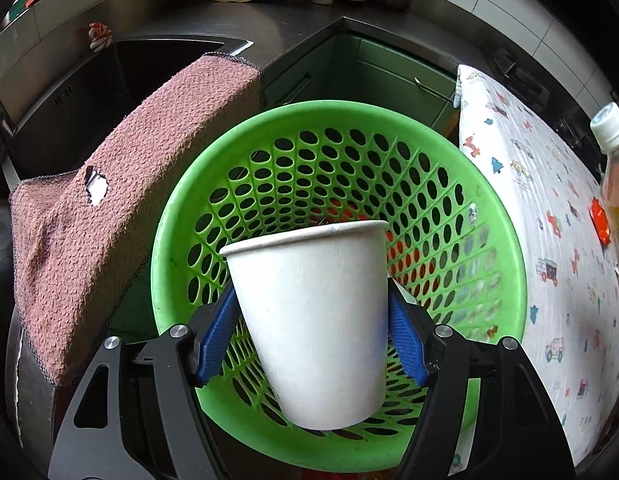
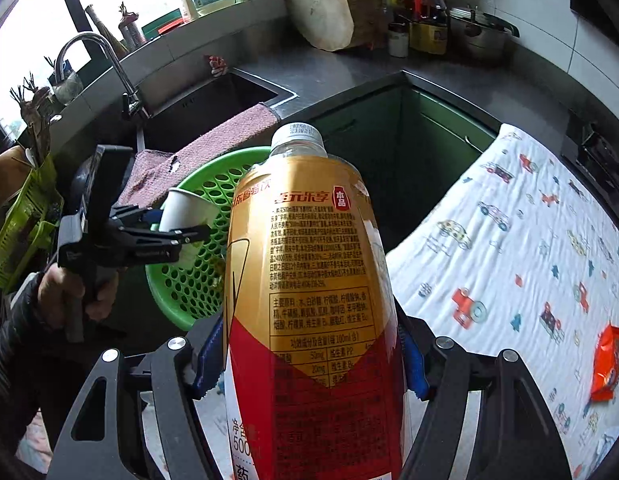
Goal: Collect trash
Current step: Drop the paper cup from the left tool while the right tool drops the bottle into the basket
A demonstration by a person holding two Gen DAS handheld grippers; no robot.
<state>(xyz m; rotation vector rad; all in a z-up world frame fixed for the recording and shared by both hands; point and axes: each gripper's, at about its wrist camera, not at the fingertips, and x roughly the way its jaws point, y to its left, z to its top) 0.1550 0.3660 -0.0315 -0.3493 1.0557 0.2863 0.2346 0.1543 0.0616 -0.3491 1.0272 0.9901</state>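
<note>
**Cup over the basket, bottle close behind: where a drop could miss**

Left wrist view: the left gripper [image 1: 309,332] carries a white paper cup [image 1: 309,320] between its blue pads [image 1: 215,340], which sit against the cup's sides, the left one only just. The green basket [image 1: 505,240] lies straight ahead of and below the fingers. The judged risk is that the tilted cup slips early, or catches the near rim and tips outward.

Right wrist view: the right gripper [image 2: 309,356] pinches a capped drink bottle [image 2: 309,260] by its body, cap pointing away. The basket lies ahead and to the left, partly hidden by the bottle. The left gripper [image 2: 189,236] hovers over it, so the two tools could collide if both release together. An orange wrapper [image 2: 607,362] remains on the patterned cloth [image 2: 509,240] to the right.
</note>
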